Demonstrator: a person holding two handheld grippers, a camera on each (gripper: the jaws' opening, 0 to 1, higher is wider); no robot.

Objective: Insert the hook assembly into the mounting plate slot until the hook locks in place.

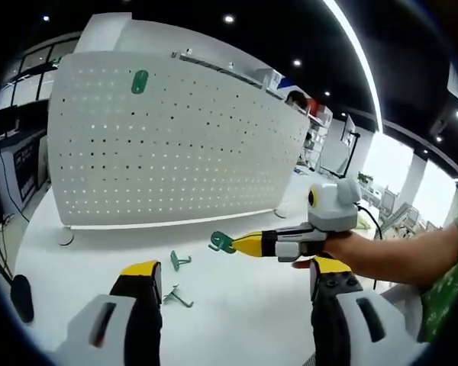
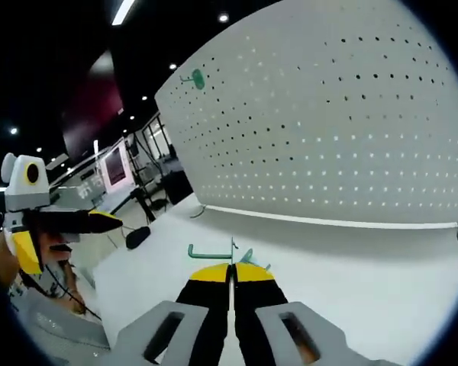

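Left gripper view: the left gripper (image 1: 233,276) rises from 6 o'clock with its yellow-tipped jaws spread wide and nothing between them. Just beyond, on the white table (image 1: 237,313), lie two loose green hooks (image 1: 179,261), near each other. At 3 o'clock the right gripper (image 1: 237,244) reaches in level from the right, its long axis horizontal, jaws pressed on a green hook (image 1: 221,242) whose flat end juts toward 9 o'clock. A hand (image 1: 343,252) and bare forearm extend behind it toward the right edge. Farthest, the white perforated mounting plate (image 1: 175,145) stands upright on the table, with a green hook mounted (image 1: 140,81) near 11 o'clock.

Right gripper view: the jaws meet at 6 o'clock, clamping the hook, whose long axis runs crosswise toward 9 o'clock. The left gripper hovers at 9 o'clock, well apart.
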